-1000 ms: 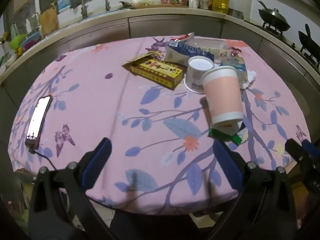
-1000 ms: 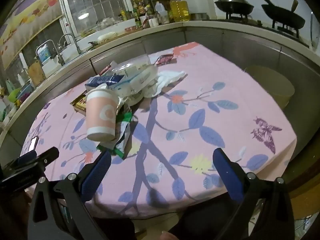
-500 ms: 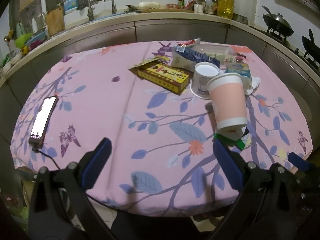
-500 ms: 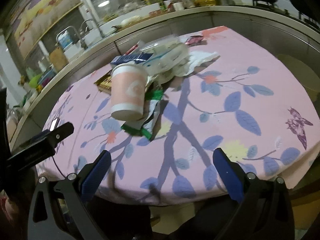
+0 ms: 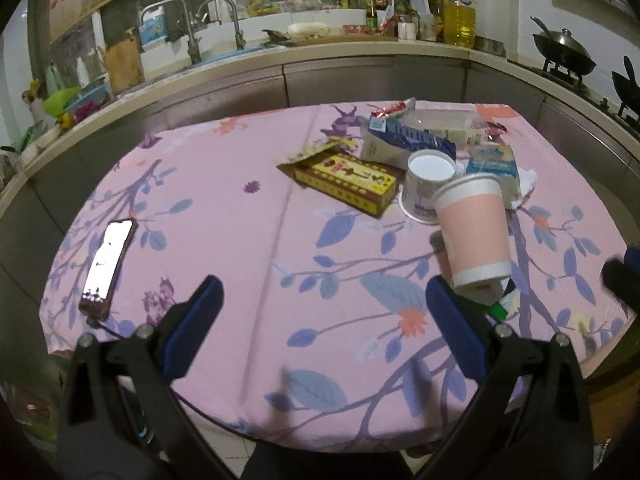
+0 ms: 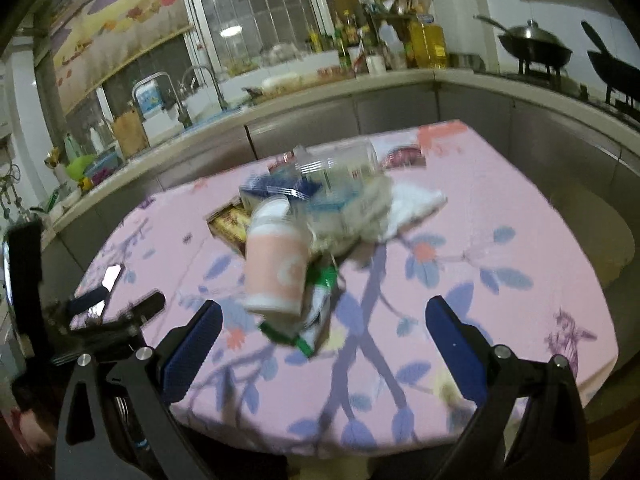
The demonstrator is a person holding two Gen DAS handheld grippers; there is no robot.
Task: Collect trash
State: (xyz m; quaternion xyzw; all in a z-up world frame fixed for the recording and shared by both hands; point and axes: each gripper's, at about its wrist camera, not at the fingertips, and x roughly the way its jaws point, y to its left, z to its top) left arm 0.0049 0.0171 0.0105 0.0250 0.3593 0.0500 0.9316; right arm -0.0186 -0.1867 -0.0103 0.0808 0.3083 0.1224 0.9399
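Observation:
A pile of trash lies on the pink flowered tablecloth [image 5: 240,240]: an upside-down pink paper cup [image 5: 474,232] resting on a green-and-white wrapper [image 5: 500,308], a white cup [image 5: 426,184], a yellow-red box [image 5: 348,178], a blue-white bag [image 5: 404,138] and a white tissue [image 5: 524,184]. The right wrist view, blurred, shows the pink cup [image 6: 278,266], wrapper [image 6: 316,320] and tissue [image 6: 412,204]. My left gripper [image 5: 320,320] is open and empty over the near table edge. My right gripper [image 6: 324,332] is open and empty, near the wrapper.
A phone [image 5: 108,260] with a cable lies at the table's left edge. A steel counter [image 5: 360,76] with a sink and bottles curves behind the table. Woks [image 5: 564,50] stand on the stove at the right. A round bin [image 6: 600,236] stands right of the table.
Both grippers have risen and tilted up, so more of the kitchen shows. The right gripper has swung left toward the pink cup. The trash has not moved.

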